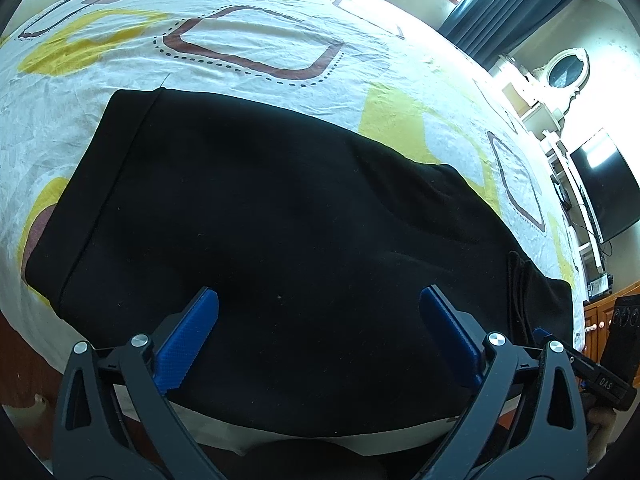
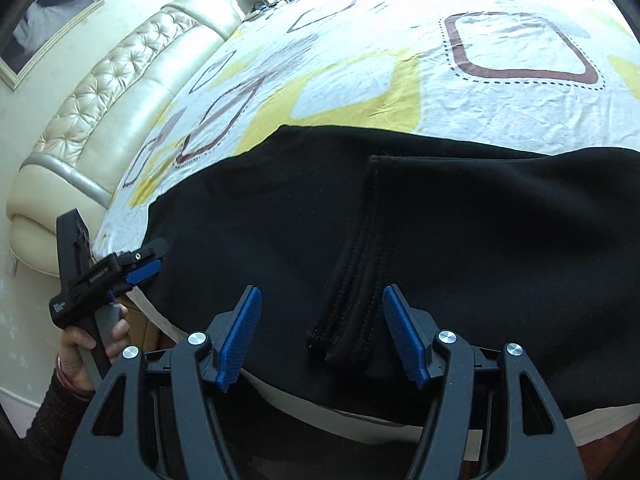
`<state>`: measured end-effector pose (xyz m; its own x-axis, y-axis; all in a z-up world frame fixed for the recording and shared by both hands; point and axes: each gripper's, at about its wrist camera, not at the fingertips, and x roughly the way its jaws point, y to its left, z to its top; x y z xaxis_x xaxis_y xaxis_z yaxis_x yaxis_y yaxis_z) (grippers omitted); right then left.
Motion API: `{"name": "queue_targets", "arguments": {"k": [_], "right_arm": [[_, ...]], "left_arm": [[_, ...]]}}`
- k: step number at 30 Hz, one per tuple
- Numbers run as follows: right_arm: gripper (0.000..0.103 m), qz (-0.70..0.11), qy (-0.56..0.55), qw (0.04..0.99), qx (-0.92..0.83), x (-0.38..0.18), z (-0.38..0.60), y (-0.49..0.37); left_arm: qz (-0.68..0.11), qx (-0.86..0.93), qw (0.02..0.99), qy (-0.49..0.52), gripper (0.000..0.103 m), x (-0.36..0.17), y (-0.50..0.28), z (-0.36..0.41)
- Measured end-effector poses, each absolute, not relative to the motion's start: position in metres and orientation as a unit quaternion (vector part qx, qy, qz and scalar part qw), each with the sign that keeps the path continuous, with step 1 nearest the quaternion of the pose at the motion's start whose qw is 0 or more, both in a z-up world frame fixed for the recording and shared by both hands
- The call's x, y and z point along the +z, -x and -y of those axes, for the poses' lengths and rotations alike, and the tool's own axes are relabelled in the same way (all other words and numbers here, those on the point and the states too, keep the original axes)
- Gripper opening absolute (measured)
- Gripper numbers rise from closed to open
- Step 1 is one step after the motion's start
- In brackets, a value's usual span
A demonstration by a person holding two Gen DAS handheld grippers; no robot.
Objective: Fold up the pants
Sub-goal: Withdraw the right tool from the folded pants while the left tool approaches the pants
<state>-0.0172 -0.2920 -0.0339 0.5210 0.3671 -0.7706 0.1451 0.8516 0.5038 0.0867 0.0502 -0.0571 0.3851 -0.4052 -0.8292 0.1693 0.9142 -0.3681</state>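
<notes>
While both pairs of fingers stand spread with nothing pinched, the right gripper [image 2: 322, 328] hovers over the hem ends [image 2: 348, 320] of the black pants [image 2: 460, 248], and the left gripper [image 1: 320, 332] hovers above the folded cloth, which lies along the near edge of the patterned bedsheet [image 1: 260, 32].

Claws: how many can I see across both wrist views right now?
2. The left claw hangs open over the black pants near the bed's front edge; the right claw is open around the folded cuff ends. Each shows in the other's view too.
</notes>
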Motion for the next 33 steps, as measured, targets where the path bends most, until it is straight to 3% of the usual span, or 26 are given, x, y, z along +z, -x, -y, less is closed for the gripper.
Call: {"name": "queue_targets", "arguments": {"k": [7, 17, 19, 33], "right_arm": [[0.065, -0.477, -0.330, 0.808, 0.104, -0.053, 0.291, 0.021], [0.068, -0.498, -0.196, 0.843, 0.057, -0.037, 0.247, 0.013], [0.073, -0.498, -0.184, 0.846, 0.053, -0.034, 0.242, 0.014], [0.074, -0.478, -0.103, 0.872, -0.023, -0.024, 0.264, 0.056]], "left_arm": [[-0.526, -0.172, 0.826, 0.106, 0.100, -0.058, -0.087, -0.049], [-0.526, -0.173, 0.827, 0.100, 0.100, -0.058, -0.085, -0.048], [-0.526, -0.174, 0.826, 0.100, 0.100, -0.058, -0.085, -0.048], [-0.527, -0.190, 0.821, 0.114, 0.100, -0.054, -0.085, -0.054]]}}
